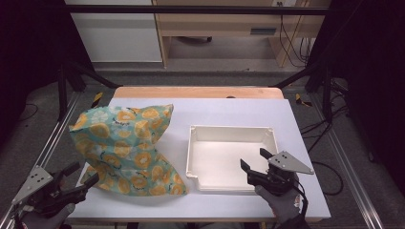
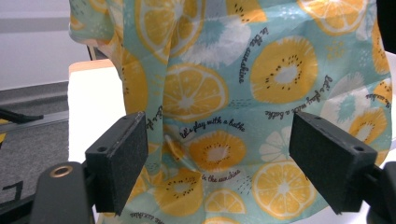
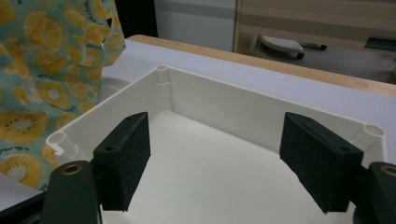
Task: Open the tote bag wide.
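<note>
Lying on white surface (image 1: pixel 229 112): fruit-print cloth (image 1: pixel 126 150) ahead of left tool (image 1: pixel 81 175), released; white tray (image 1: pixel 229 155) under right tool (image 1: pixel 258 160), released.

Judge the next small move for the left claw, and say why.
Probably ease the left claw forward and shut it on the fruit-print cloth bag's lower corner: its jaws stand open right before the fabric, holding nothing, while the right claw hangs open over the white tray.

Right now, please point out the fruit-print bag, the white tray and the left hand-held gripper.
fruit-print bag (image 1: pixel 125 148), high view, middle of its printed side.
white tray (image 1: pixel 231 131), high view, its far wall.
left hand-held gripper (image 1: pixel 85 174), high view, midway between its open jaw tips.
</note>
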